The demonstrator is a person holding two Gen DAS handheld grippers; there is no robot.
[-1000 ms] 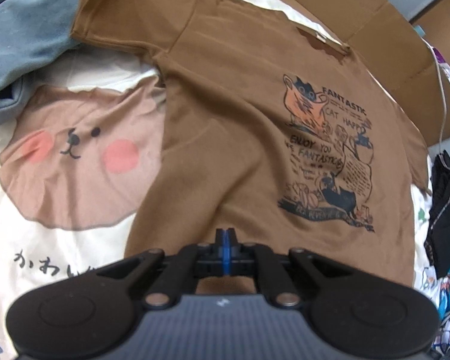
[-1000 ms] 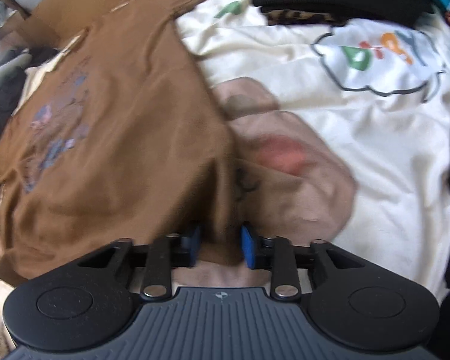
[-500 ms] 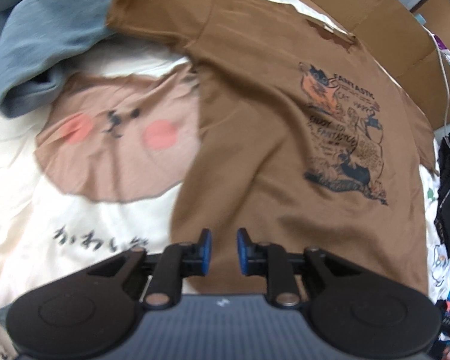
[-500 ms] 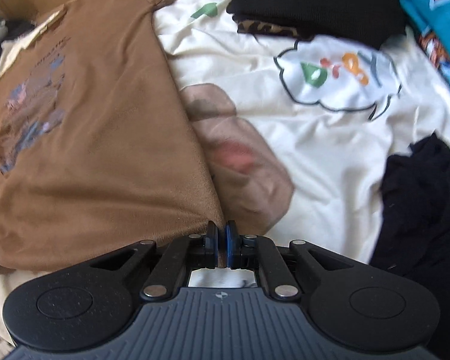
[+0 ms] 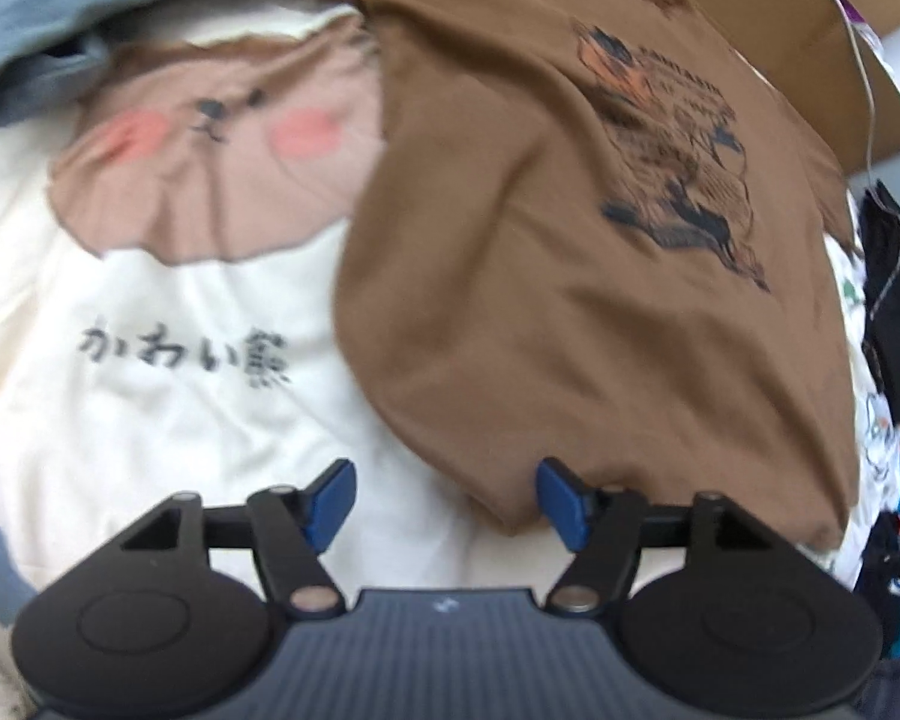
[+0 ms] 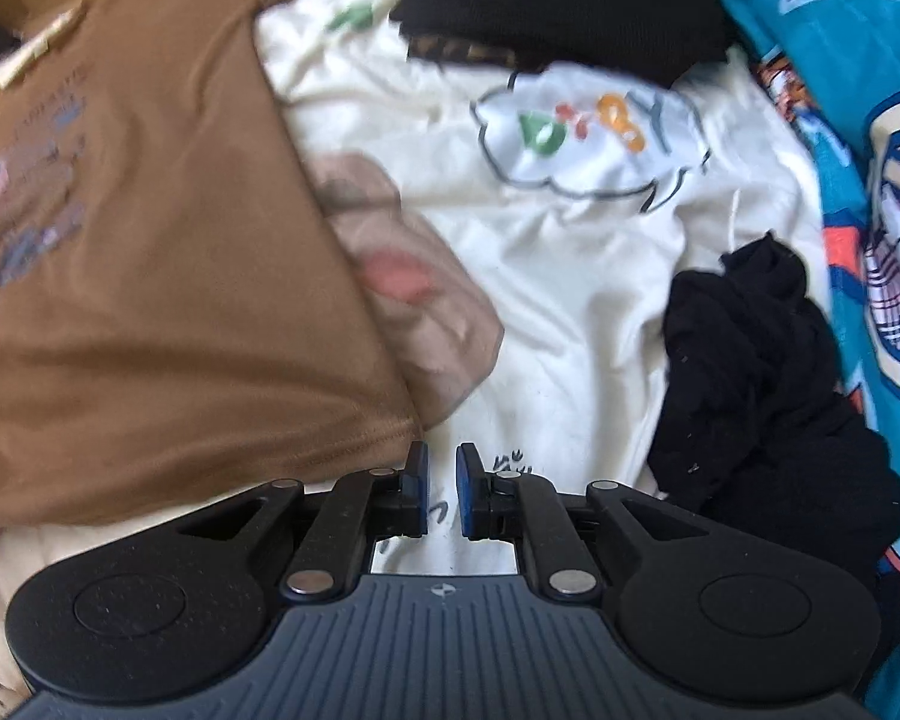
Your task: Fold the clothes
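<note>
Brown T-shirt [image 5: 570, 228] lies print-up, mostly flat, on the cream bear-print sheet [image 5: 168, 372]; dark and orange cat graphic toward its far right. Near hem corner sits rumpled between the left gripper [image 5: 447, 501] pads, not pinched: jaws have just been opening, now released. Right gripper [image 6: 441, 489] has just been opening, a narrow gap with nothing in it, beside the hem's other corner. Bare sheet left of the shirt; black clothes [image 6: 762, 372] and teal fabric [image 6: 858, 60] crowd the right; blue-grey garment [image 5: 60, 18] far left.
</note>
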